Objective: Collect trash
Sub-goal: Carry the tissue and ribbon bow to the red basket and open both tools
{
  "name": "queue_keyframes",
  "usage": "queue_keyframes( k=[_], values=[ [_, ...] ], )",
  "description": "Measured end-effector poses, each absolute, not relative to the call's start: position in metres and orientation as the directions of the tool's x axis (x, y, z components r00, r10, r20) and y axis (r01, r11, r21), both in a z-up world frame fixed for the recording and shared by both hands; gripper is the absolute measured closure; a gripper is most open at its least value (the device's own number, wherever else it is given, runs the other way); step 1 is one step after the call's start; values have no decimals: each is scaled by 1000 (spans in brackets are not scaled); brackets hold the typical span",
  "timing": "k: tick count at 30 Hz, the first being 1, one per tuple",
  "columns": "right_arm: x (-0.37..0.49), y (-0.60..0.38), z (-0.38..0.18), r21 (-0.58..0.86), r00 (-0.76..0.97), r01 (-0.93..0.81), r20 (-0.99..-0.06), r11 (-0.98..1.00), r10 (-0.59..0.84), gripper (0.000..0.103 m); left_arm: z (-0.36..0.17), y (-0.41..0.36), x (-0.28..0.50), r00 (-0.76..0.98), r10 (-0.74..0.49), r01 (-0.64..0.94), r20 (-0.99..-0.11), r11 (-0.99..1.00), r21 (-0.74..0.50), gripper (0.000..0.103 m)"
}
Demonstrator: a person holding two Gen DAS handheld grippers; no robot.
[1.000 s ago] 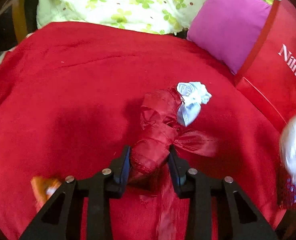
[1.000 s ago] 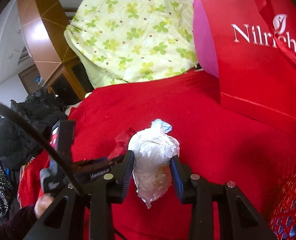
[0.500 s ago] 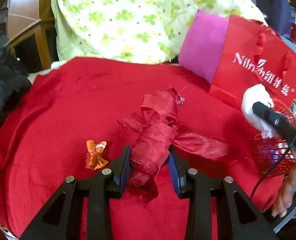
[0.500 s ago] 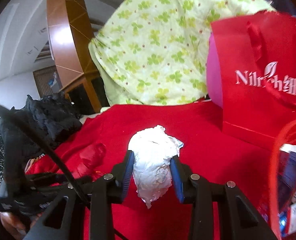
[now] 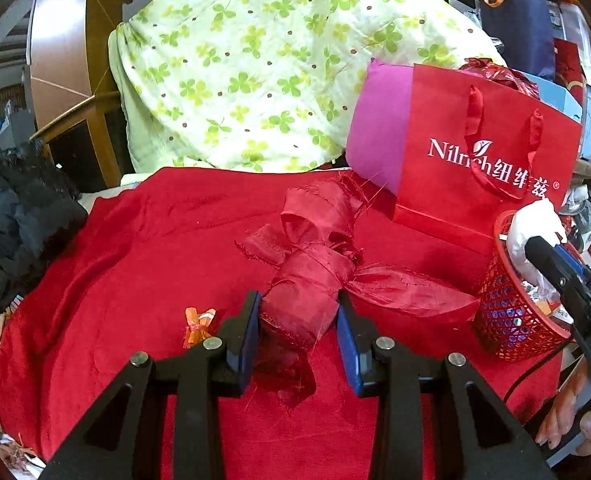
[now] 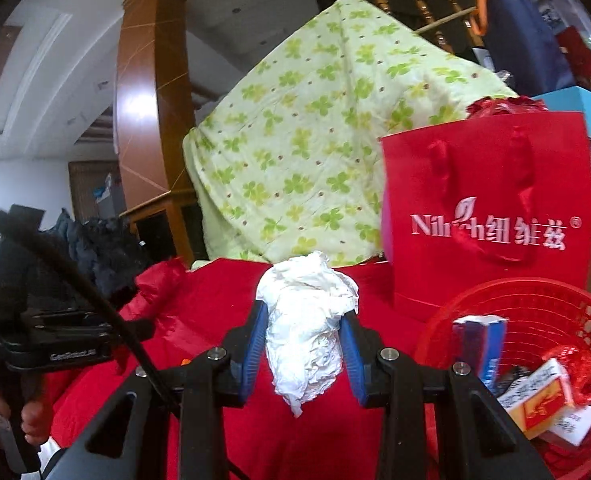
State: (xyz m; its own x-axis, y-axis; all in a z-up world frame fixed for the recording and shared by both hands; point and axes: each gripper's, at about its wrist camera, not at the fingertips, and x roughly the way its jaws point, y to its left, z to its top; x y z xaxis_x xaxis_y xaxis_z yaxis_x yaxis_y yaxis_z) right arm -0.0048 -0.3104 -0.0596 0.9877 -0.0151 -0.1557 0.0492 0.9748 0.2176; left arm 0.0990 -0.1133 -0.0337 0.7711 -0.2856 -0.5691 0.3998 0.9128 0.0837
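My left gripper (image 5: 297, 312) is shut on a crumpled red ribbon bundle (image 5: 311, 276) and holds it above the red blanket (image 5: 115, 280). My right gripper (image 6: 301, 332) is shut on a crumpled white tissue wad (image 6: 307, 328); in the left wrist view the wad (image 5: 531, 232) sits over the red mesh basket (image 5: 507, 316). The basket (image 6: 535, 308) at lower right of the right wrist view holds small boxes and wrappers. An orange wrapper (image 5: 197, 322) lies on the blanket left of my left gripper.
A red paper bag with white lettering (image 5: 487, 160) stands behind the basket, beside a magenta pillow (image 5: 379, 140). A green clover-print quilt (image 5: 255, 68) is piled at the back. Dark clothing (image 5: 19, 216) lies at the left edge of the bed.
Both grippers have risen off the blanket with their loads. The right gripper has moved with the tissue to the red basket, which has come into both views.
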Motion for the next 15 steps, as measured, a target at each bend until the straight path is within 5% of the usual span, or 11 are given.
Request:
queue_keyframes(
  k=[15],
  values=[
    [-41,-369,-48,324,995,85,-78,942,-62,64,-23,-170,71,769,-318,463,-554,875,141,65]
  ],
)
